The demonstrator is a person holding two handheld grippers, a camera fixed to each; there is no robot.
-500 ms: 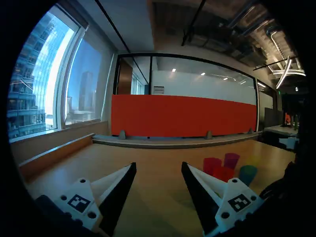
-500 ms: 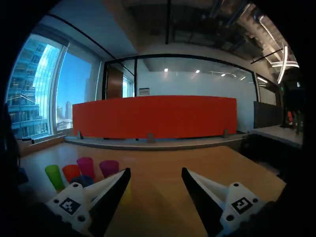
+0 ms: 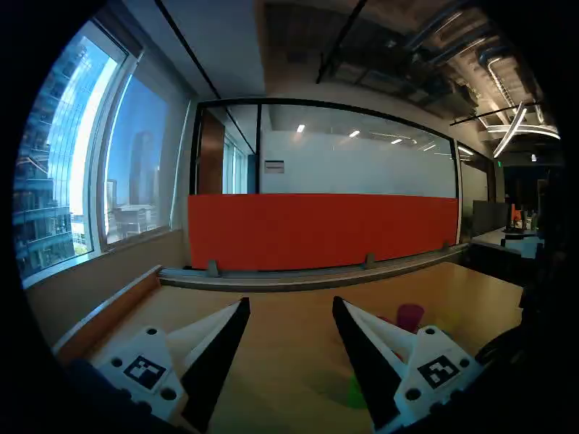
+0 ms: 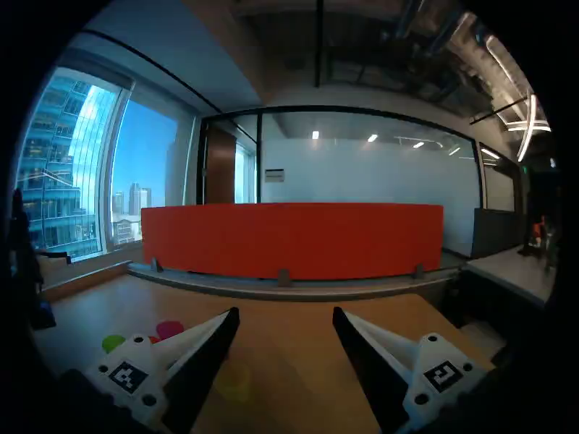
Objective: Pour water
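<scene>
Cups in bright colours are what this pour depends on, and they sit low on the broad wooden bench, which runs back to a long orange panel at its far edge. The left claw is spread wide with nothing between its fingers, held over bare wood with the cluster off to its right, partly behind its right finger. The right claw is likewise parted and empty, with the cluster low to its left. In the right gripper view a green cup and a magenta cup stand close together beside the left finger, and a yellow cup is nearer, just inside that finger's edge. Which cup holds water cannot be told from here. They look like small thin-walled plastic tumblers, so likely light, smooth and easy to squash or knock over. A fair hold would be across the mid-wall, below the rim, squeezed gently enough not to buckle the side. A filled one would be heavier and should be tilted slowly.
</scene>
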